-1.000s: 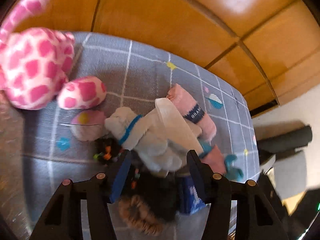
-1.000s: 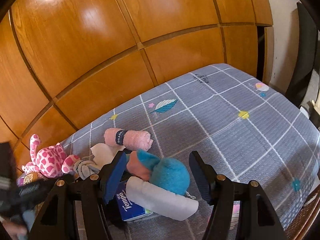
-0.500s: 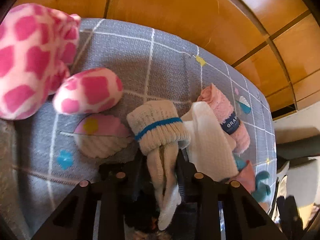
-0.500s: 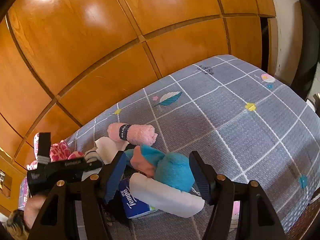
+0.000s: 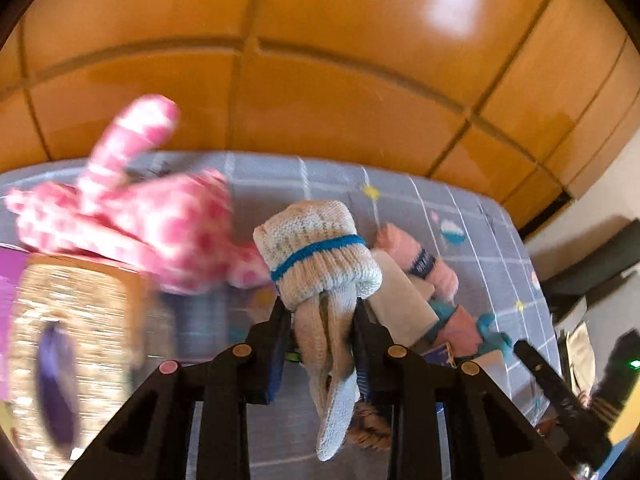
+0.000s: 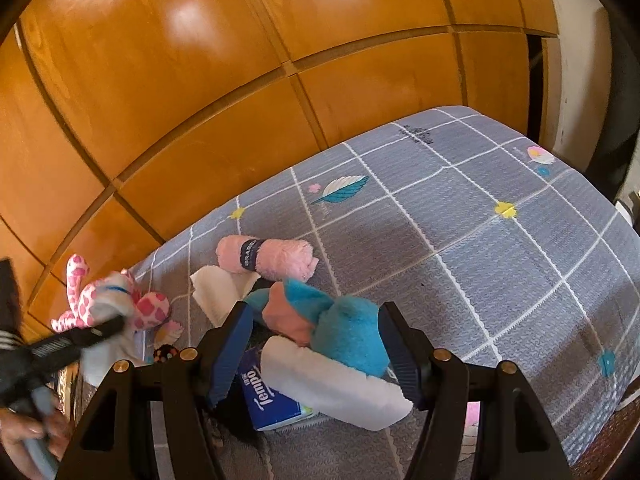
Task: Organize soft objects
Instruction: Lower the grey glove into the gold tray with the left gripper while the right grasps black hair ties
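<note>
Left gripper (image 5: 320, 320), open a second ago, now clamped on rolled cream knit sock bundle (image 5: 318, 252) with blue band, lifted clear of grey grid-pattern bedspread (image 6: 480, 240). Woven basket (image 5: 76, 320) now in view lower left: likely drop spot. Right gripper (image 6: 316, 344) unmoved, jaws apart around fuzzy teal-and-coral plush (image 6: 344, 332), pads not touching. Pink terry towel roll (image 6: 276, 258) beyond.
</note>
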`<state>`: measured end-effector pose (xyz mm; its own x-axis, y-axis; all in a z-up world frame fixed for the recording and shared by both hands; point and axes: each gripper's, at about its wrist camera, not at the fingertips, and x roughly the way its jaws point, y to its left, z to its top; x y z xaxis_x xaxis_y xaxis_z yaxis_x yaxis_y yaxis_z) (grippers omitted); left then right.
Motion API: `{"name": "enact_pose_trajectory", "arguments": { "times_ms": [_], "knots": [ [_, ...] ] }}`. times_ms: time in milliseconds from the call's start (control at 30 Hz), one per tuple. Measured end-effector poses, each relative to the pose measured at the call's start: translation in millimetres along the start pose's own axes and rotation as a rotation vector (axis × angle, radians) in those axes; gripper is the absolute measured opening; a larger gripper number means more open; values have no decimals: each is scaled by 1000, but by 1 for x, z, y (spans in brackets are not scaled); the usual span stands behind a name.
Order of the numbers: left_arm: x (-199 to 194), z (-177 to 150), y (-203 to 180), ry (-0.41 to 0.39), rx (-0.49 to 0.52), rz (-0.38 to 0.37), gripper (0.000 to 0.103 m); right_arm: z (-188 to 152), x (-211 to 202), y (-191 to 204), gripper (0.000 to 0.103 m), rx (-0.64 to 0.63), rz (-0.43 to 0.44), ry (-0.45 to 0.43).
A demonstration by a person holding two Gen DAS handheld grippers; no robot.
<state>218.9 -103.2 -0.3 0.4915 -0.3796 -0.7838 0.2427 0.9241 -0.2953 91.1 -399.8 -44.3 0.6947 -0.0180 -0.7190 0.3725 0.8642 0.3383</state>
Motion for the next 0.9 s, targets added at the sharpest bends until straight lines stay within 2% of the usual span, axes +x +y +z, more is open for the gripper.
{"name": "enact_pose_trajectory", "arguments": {
  "times_ms": [200,300,400,667,900],
  "knots": [
    [-63,8,65,-122,-64,59,29,-6,4,17,66,-88,12,24],
    [-97,2,107,-178,-113,103,29,-10,7,29,66,-140,32,44],
    [-115,-9,137,-212,-152,155,29,-15,8,42,66,-194,47,52],
    [-147,-59,226,-227,-316,245,29,-45,14,101,66,-413,110,96],
    [-169,-106,268,-239,-431,278,29,-71,39,156,66,-524,147,174]
  ]
}}
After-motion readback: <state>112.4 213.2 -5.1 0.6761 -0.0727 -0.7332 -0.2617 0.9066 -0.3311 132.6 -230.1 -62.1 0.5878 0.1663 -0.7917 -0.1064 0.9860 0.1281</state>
